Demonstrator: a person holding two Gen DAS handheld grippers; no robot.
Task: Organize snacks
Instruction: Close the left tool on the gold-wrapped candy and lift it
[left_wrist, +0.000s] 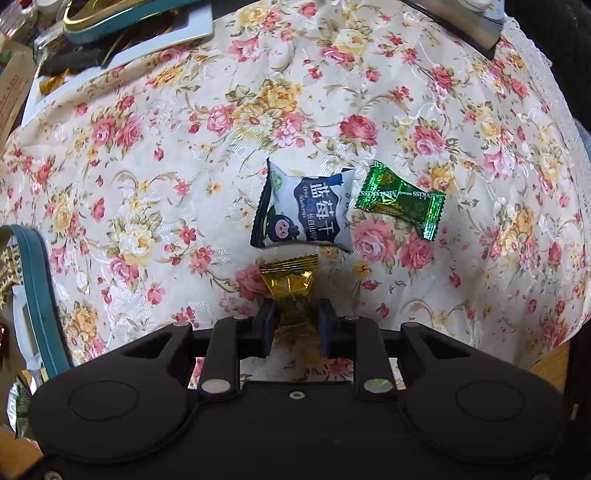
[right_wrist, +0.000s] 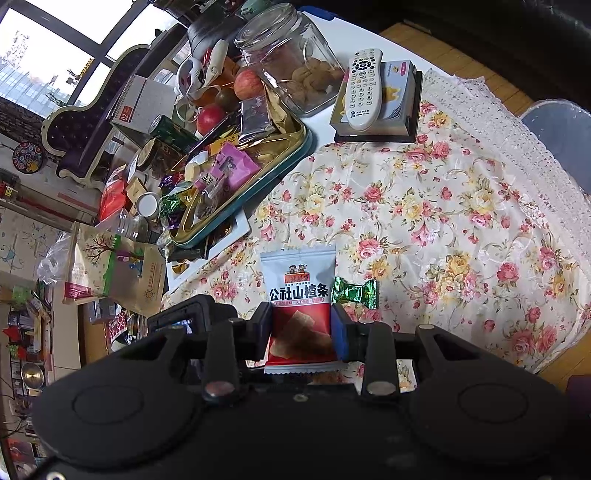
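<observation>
Risk sits with my left gripper: its jaws flank the gold candy over the flowered cloth, and I cannot tell whether they grip, so it may drop. My right gripper pinches the red snack packet, which could slip.

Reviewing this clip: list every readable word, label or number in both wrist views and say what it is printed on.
"蓝莓干": white and navy snack packet; its small Latin line is too small to read.
"公社山楂条": red and white packet between the right tool's fingers.
"02": spiral desk calendar.
Green candy wrapper: upside-down lettering, only partly legible.
Remote control, brown paper bag: print too small.
</observation>
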